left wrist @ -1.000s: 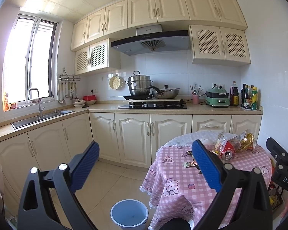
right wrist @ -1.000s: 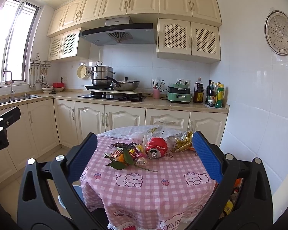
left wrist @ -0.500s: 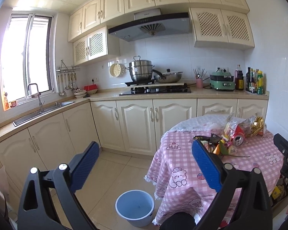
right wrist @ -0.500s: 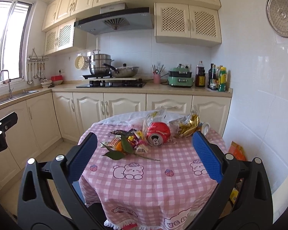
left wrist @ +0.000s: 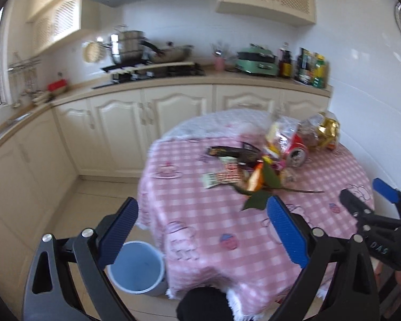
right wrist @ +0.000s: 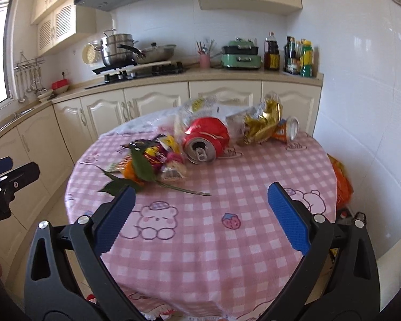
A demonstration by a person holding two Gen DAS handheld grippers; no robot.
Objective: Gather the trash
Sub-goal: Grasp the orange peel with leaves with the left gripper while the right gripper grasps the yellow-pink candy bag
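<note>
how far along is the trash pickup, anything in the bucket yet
Nothing looks done: the blue bucket on the floor shows no trash inside. Nothing is in hand either; the left gripper and right gripper are both open and empty. Still left on the table: the red can, gold wrapper, second can, candy wrappers and leafy stem.

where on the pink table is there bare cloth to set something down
The near half of the tablecloth is bare, from the leafy stem to the near edge, and so is the right side below the gold wrapper. The far middle is crowded: red can, wrappers, orange can.
</note>
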